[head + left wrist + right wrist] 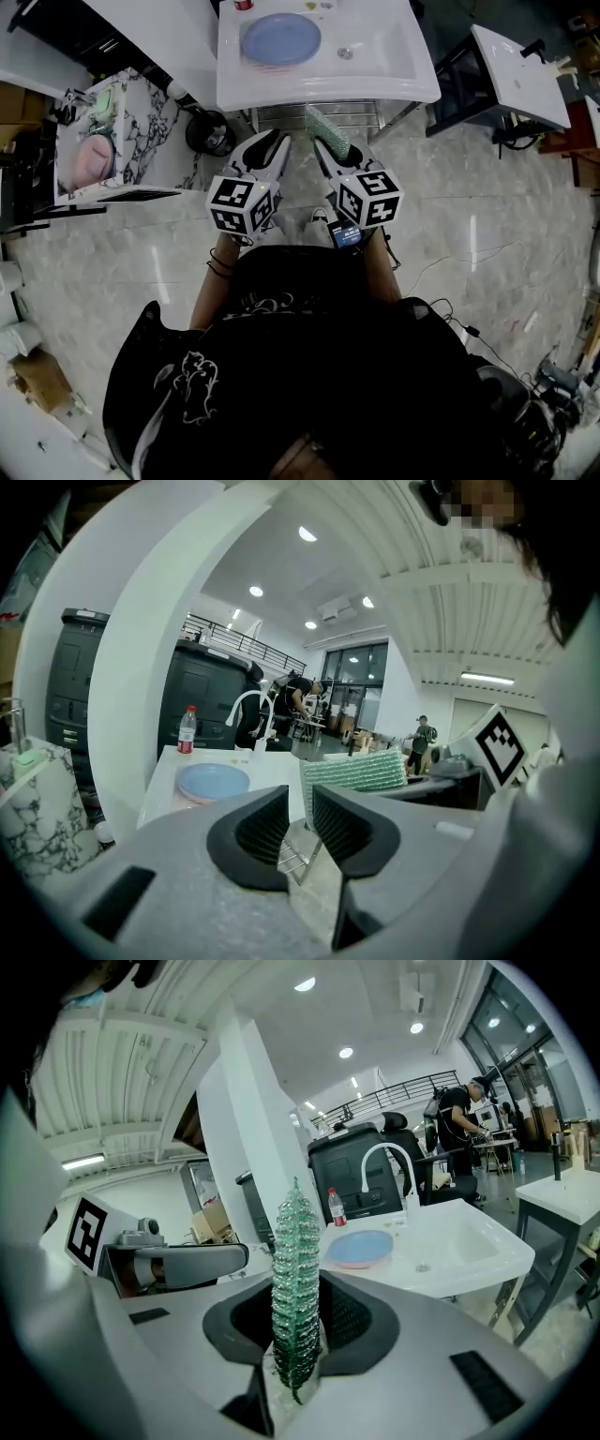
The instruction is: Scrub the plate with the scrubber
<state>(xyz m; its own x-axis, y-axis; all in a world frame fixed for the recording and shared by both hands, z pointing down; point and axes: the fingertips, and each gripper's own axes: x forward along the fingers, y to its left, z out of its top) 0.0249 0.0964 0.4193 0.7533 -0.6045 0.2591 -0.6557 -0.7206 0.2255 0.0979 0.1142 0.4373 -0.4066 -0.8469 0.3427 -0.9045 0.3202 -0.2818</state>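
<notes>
A pale blue plate (279, 39) lies on the left side of the white sink (375, 80), ahead of both grippers; it also shows in the left gripper view (214, 782) and the right gripper view (361, 1248). My right gripper (319, 145) (295, 1335) is shut on a green scrubber (330, 131) (295, 1288), which stands upright between its jaws. The scrubber (354, 772) shows broadside in the left gripper view. My left gripper (282, 142) (300, 822) hangs beside it, jaws almost together, holding nothing. Both are short of the sink's front edge.
A red-capped bottle (335, 1207) and a white faucet (389, 1171) stand at the sink's back. A marble-patterned counter (141, 131) with a pink bowl (94, 157) is at the left. Another white table (520, 66) is at the right. People stand far off.
</notes>
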